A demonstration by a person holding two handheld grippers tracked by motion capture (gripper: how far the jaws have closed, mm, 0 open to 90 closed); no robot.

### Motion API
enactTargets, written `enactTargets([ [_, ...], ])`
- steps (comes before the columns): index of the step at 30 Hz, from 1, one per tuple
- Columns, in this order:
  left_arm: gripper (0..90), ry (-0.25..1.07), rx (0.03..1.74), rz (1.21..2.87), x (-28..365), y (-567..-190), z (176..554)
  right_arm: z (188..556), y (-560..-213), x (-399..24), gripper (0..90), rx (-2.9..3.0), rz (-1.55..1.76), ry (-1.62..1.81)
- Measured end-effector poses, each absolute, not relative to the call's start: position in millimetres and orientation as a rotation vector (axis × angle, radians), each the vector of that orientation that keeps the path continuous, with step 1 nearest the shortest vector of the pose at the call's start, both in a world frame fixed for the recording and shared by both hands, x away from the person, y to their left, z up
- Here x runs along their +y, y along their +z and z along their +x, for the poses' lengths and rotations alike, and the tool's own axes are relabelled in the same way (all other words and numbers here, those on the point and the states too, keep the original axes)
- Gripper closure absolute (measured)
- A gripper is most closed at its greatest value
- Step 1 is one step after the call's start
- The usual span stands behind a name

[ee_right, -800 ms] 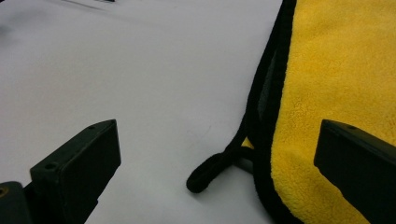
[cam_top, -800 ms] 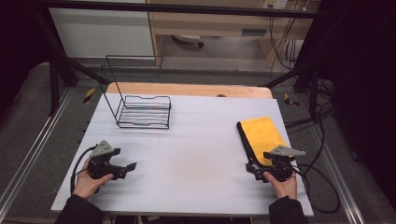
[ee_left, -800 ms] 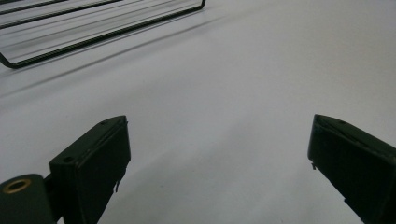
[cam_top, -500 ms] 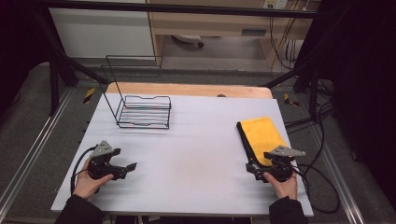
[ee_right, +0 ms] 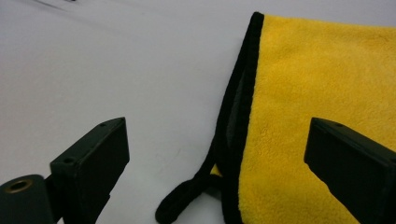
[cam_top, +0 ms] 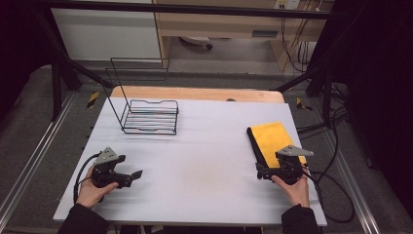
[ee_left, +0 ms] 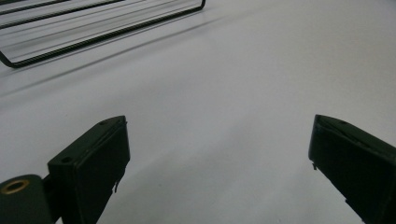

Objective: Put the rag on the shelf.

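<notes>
High view: 1 yellow cloth point(cam_top: 276, 141), 1 wire rack point(cam_top: 148, 116), 2 grippers w/ jaws apart.

Hidden or cut off, as I log it from the feeds:

- Folded yellow microfibre cloth with black trim point(ee_right: 322, 116): runs off the right and bottom edges of the right gripper view; I see its near end covered by the right gripper point(cam_top: 265, 171) in the high view.
- Black wire rack point(ee_left: 93, 28): only one corner of its base enters the left gripper view.
</notes>
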State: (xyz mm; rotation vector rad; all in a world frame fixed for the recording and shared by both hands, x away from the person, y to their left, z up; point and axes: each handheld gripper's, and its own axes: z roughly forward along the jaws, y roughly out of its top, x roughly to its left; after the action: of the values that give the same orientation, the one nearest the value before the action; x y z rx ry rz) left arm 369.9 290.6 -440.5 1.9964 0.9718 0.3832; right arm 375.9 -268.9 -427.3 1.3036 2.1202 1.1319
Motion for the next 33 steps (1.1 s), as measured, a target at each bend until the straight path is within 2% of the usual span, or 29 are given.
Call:
enactTargets([
  [2,5.1,0.383,0.974,1.992,291,-440,370,378,-427,-269,10.0,2.125,1.305,1.124],
  [3,5.2,0.384,0.975,1.99,291,-440,370,382,-427,-267,16.6,2.134,1.311,1.111],
  [5,5.1,0.386,0.975,1.99,292,-440,370,387,-428,-265,20.8,2.144,1.31,1.08],
  [9,5.1,0.386,0.975,1.991,291,-440,370,397,-432,-261,35.1,2.18,1.303,0.998],
  [11,5.2,0.387,0.975,1.993,291,-440,370,399,-433,-261,37.2,2.194,1.3,0.98],
  [12,5.2,0.387,0.973,1.993,291,-440,370,402,-436,-259,43.3,2.205,1.309,0.961],
  [17,5.3,0.387,0.972,1.994,291,-440,370,407,-441,-258,48.9,2.22,1.317,0.896],
  [23,5.3,0.389,0.968,1.996,290,-440,369,406,-444,-256,49.8,2.216,1.305,0.871],
  [33,5.3,0.393,0.967,1.994,291,-439,369,405,-447,-251,58.7,2.206,1.257,0.787],
])
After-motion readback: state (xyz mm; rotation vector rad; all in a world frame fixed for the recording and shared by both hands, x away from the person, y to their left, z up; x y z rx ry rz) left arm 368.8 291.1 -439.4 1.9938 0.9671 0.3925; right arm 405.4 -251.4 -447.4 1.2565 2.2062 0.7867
